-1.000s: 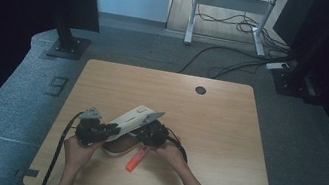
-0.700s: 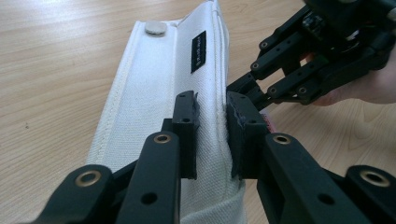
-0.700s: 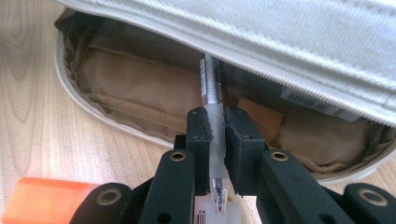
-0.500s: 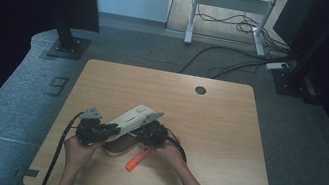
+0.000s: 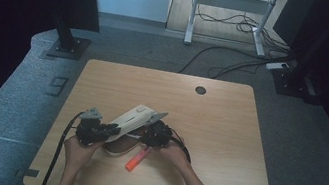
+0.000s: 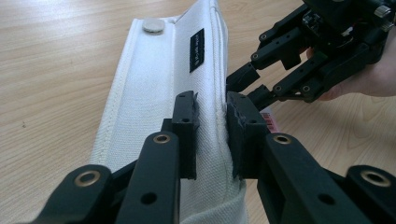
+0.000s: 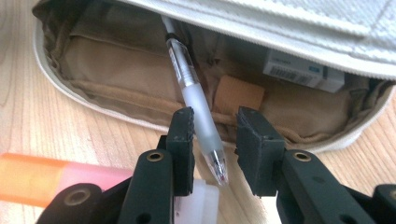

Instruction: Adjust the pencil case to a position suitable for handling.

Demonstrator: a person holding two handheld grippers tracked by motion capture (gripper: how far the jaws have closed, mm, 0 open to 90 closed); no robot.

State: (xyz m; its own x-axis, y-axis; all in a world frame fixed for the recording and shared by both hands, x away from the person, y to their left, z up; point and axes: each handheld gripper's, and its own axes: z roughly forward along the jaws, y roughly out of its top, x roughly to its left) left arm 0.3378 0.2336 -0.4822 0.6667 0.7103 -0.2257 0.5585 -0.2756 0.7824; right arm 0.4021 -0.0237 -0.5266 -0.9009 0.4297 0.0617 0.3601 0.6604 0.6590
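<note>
A white fabric pencil case lies open near the table's front. My left gripper is shut on its raised flap, holding it up. In the right gripper view the tan inside shows. A clear pen leans out of it, its tip end between the jaws of my right gripper. Those jaws have just been opening and stand apart, with a gap beside the pen. In the high view the left gripper and right gripper meet at the case.
An orange highlighter lies on the table just in front of the case, and it appears under the right gripper. A white barcoded box sits inside the case. The wooden table has a cable hole at the back.
</note>
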